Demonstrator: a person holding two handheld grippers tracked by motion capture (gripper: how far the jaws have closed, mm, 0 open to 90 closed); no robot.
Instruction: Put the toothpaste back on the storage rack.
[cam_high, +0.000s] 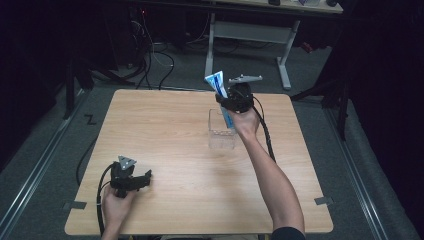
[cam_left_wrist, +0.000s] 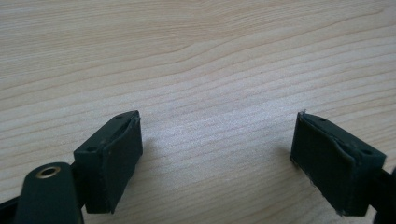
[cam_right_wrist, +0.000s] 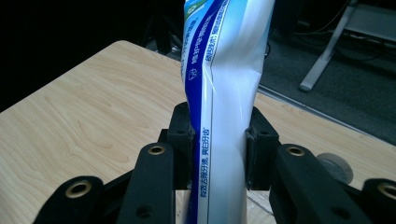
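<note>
2 grippers are at work over a pale wooden worktop (cam_high: 165, 135). Held up in the person's right hand, the right gripper (cam_high: 231, 100) is near the far right part of the worktop, above a clear plastic container (cam_high: 221, 131) that stands upright on the wood. Its jaws are pressed onto the 2 sides of a blue and white toothpaste tube (cam_right_wrist: 224, 88), which stands nearly upright between the pads (cam_right_wrist: 183, 140), its flat crimped end uppermost and leaning a little toward the far left corner. In the high view the tube's (cam_high: 218, 87) lower part runs down behind the gripper into the container; whether it touches the bottom I cannot tell. In the right gripper view the tube bears blue lettering along its length, and a round grey object (cam_right_wrist: 335, 167) lies on the worktop past the right jaw. Resting near the near left corner in the person's left hand, the left gripper (cam_left_wrist: 217, 154) has its jaws wide apart with bare wood between the 2 pads and nothing held.
</note>
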